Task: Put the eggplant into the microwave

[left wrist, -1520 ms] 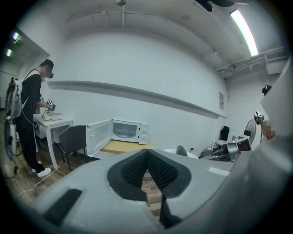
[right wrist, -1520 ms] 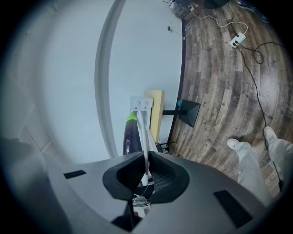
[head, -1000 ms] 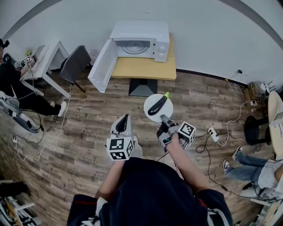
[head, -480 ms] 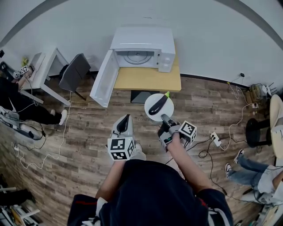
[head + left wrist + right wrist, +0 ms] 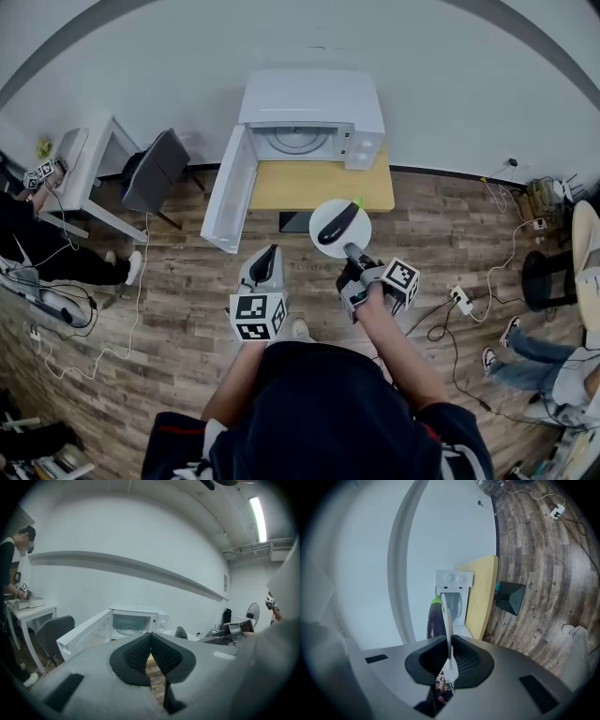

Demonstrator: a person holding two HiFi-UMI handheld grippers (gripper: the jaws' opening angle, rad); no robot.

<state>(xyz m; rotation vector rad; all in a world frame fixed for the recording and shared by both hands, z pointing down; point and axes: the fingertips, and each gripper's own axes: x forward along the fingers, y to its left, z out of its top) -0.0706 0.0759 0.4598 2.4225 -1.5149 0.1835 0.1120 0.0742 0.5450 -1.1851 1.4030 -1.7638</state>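
A white microwave (image 5: pixel 309 122) stands on a yellow table (image 5: pixel 319 186) against the wall, its door (image 5: pixel 228 192) swung open to the left. A dark purple eggplant (image 5: pixel 337 223) with a green stem lies on a white plate (image 5: pixel 323 239). My right gripper (image 5: pixel 351 251) is shut on the plate's near rim and holds it in the air in front of the table. In the right gripper view the plate (image 5: pixel 446 620) shows edge-on between the pads, with the eggplant (image 5: pixel 435 620) beside it. My left gripper (image 5: pixel 265 265) is shut and empty, left of the plate; the microwave (image 5: pixel 136 620) lies ahead of it.
A grey chair (image 5: pixel 155 159) and a white desk (image 5: pixel 89 150) stand at the left, with a person (image 5: pixel 23 225) beside them. Cables and a power strip (image 5: pixel 459 300) lie on the wooden floor at the right, near a seated person's legs (image 5: pixel 534 361) and a black stool (image 5: pixel 544 277).
Both grippers and the plate with the eggplant have moved forward toward the table; the microwave now sits closer and larger in the head view. Both grips are unchanged.
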